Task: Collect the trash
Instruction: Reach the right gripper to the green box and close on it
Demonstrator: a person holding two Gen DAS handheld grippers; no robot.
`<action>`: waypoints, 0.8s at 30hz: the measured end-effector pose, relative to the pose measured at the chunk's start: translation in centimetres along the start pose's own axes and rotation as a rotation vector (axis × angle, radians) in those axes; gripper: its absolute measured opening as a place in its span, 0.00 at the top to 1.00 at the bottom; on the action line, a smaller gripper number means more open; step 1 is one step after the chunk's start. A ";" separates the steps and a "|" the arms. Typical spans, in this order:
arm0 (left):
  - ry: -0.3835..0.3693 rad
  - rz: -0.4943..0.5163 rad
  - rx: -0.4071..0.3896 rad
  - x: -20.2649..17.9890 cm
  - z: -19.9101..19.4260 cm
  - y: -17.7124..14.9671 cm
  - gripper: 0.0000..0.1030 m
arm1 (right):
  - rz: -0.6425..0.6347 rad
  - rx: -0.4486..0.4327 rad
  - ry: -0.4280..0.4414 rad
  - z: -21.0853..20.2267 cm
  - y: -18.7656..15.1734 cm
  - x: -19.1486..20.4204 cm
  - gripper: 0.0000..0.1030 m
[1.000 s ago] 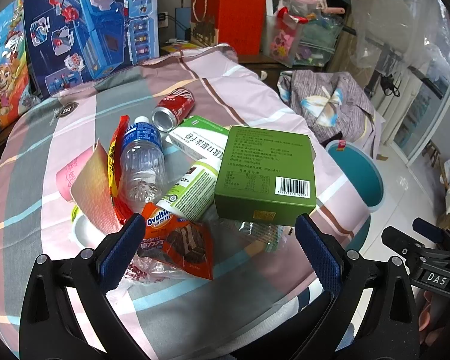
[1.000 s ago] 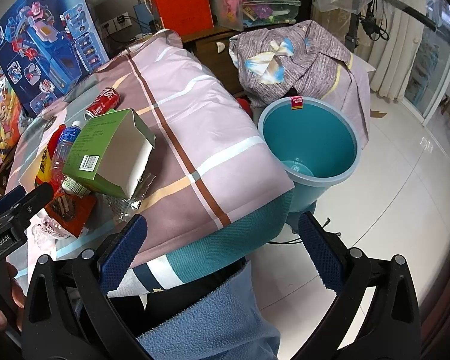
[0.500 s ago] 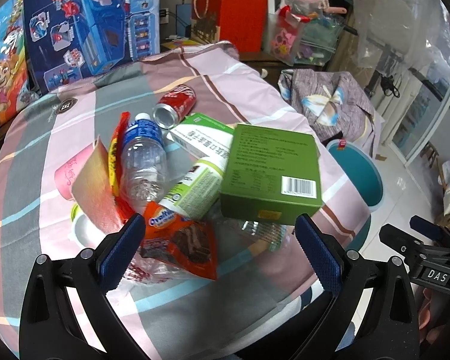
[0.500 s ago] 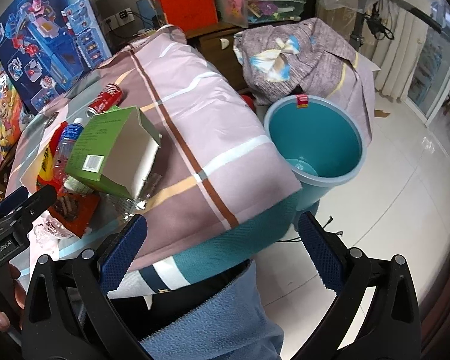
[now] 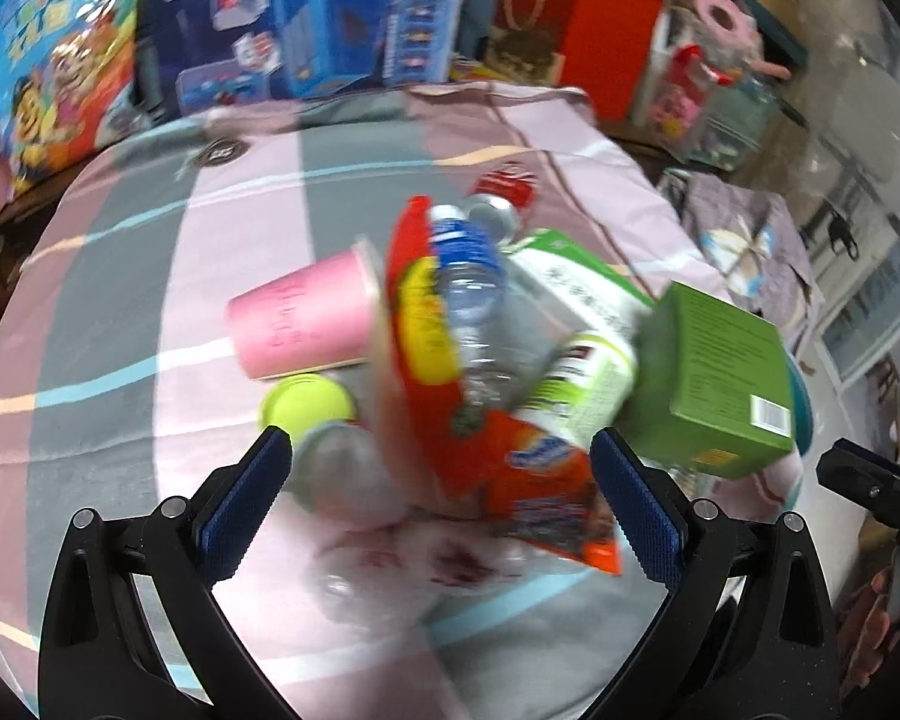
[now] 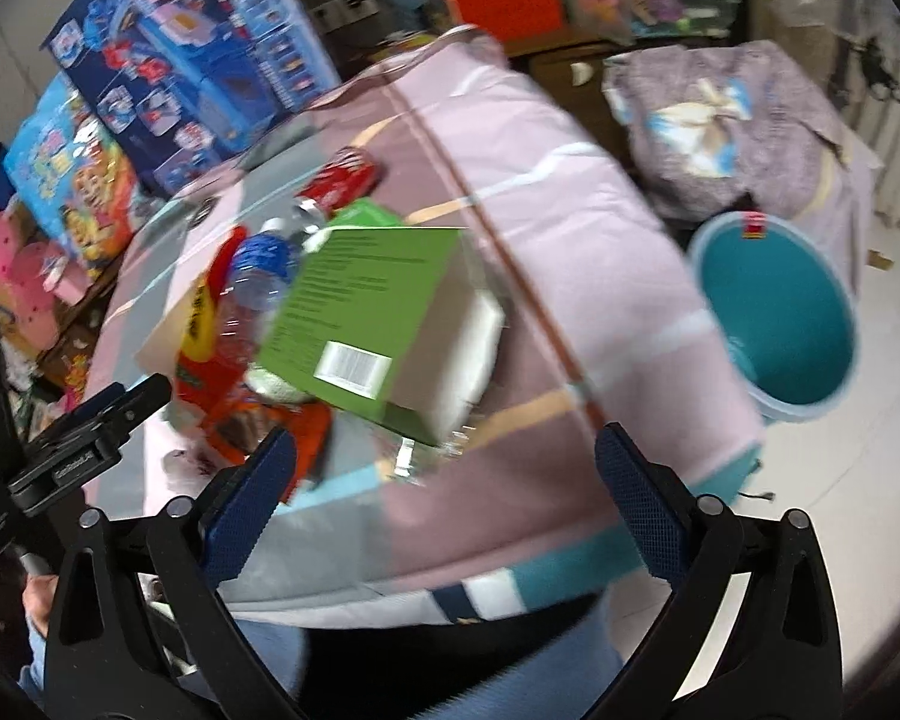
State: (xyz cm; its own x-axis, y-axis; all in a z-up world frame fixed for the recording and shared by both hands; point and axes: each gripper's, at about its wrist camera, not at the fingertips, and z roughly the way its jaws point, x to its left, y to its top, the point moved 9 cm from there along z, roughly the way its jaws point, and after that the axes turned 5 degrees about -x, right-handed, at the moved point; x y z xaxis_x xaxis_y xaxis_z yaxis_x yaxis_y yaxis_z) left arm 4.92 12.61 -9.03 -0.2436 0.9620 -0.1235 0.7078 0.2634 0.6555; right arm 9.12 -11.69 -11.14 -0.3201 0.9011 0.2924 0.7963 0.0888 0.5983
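Note:
A heap of trash lies on the striped cloth: a green box [image 5: 714, 372] [image 6: 369, 306], a clear bottle with a blue label [image 5: 474, 306], a red can [image 5: 504, 189] [image 6: 342, 177], a pink cup [image 5: 303, 318], an orange snack wrapper [image 5: 546, 492], a lime lid [image 5: 306, 405]. My left gripper [image 5: 441, 501] hovers open near the wrapper and a clear cup [image 5: 342, 474], gripping nothing. My right gripper [image 6: 444, 504] stands wide with its jaws closing slightly, nothing between them, the green box just beyond. A teal bin [image 6: 780, 324] stands on the floor at the right.
Toy boxes [image 5: 306, 18] and a red bag [image 5: 576, 18] line the back of the table. A chair draped in grey cloth [image 6: 732, 114] stands behind the bin. The table's near edge [image 6: 450, 564] drops to white floor tiles. A person's blue sleeve [image 6: 450, 660] shows below.
Both views have swung left: the trash heap now sits more to the right in the left wrist view, and the green box has come closer to the right gripper. Frames are now motion-blurred.

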 end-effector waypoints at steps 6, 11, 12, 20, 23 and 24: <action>0.027 -0.017 0.012 2.9 0.6 0.3 0.04 | -0.018 0.041 0.038 3.1 0.8 1.3 0.22; 0.036 -0.028 0.020 4.5 1.1 0.5 0.04 | -0.024 0.079 0.094 5.1 1.1 3.0 0.31; 0.036 -0.036 0.020 4.8 1.2 0.5 0.04 | -0.025 0.084 0.110 5.3 1.1 3.4 0.39; 0.025 -0.023 0.016 5.1 1.4 0.0 0.04 | -0.085 0.100 0.208 5.7 1.0 8.0 0.97; 0.015 -0.024 0.010 4.9 1.2 -0.2 0.04 | -0.119 0.077 0.202 4.8 1.5 9.1 0.98; 0.017 -0.025 0.008 5.0 1.1 -0.3 0.04 | -0.131 0.063 0.191 4.4 1.7 9.3 0.98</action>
State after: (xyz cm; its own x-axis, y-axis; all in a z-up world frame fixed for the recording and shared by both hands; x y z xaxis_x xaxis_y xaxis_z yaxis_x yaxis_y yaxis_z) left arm 4.22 17.39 -10.61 -0.2729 0.9536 -0.1272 0.7066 0.2884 0.6462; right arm 9.76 -1.29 -10.66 -0.5094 0.7838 0.3552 0.7702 0.2312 0.5944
